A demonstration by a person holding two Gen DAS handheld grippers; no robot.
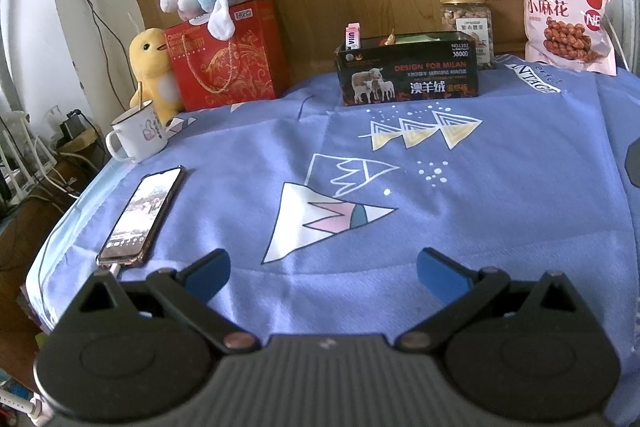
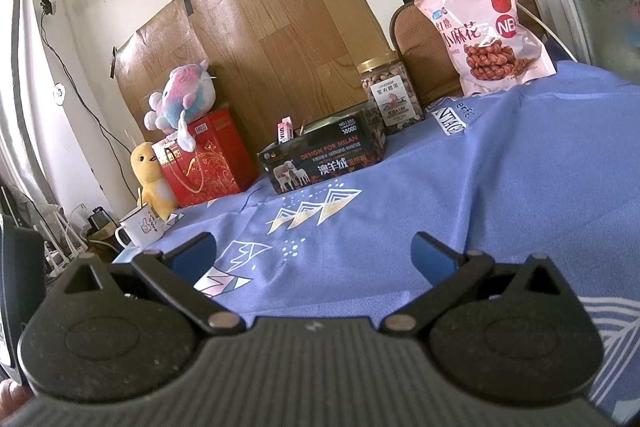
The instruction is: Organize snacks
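Both tools are hovering low over the blue-clothed table (image 1: 500,187): the left hand-held gripper (image 1: 323,269) and the right hand-held gripper (image 2: 314,253) are gaping wide, carrying nothing. Far across the cloth, a black box (image 1: 407,73) is sitting with a small pink carton (image 1: 352,35) standing inside. A nut jar (image 1: 466,21) is standing just behind it, and a pink snack bag (image 1: 568,15) is leaning at the far right.
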